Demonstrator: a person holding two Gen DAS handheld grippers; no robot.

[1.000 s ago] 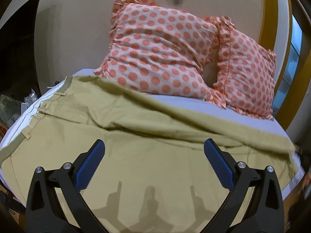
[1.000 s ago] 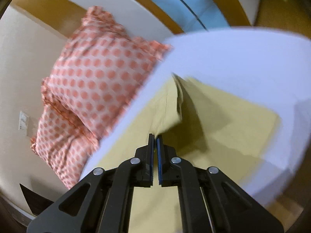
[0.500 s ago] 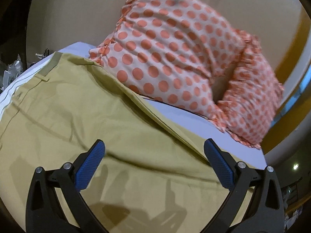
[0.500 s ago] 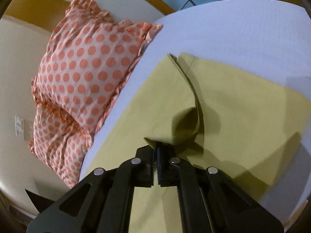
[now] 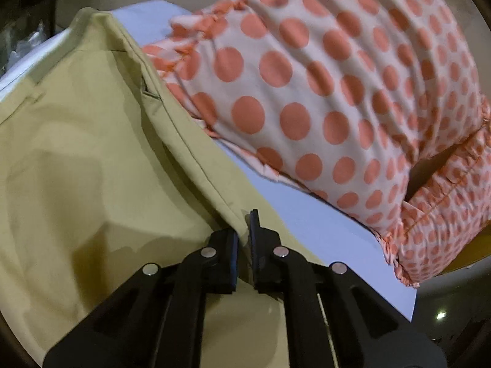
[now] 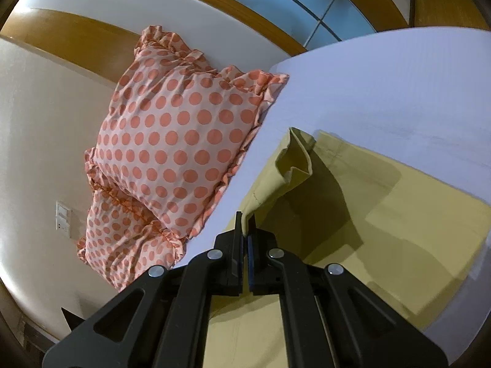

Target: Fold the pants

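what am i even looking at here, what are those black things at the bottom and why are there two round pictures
Each black thing is a hand-held claw with two fingers; a person carries one in each hand. Each claw has its own wide-angle camera, which is why there are two round pictures.

One picture looks along the left claw, the other along the right claw. Both are shut on an edge of the khaki pants, which lie spread on a bed with a white sheet.

Beside the pants, two polka-dot pillows lean against the wall. The pants are being folded, and the right claw's picture shows the pinched edge lifted off the layer beneath.
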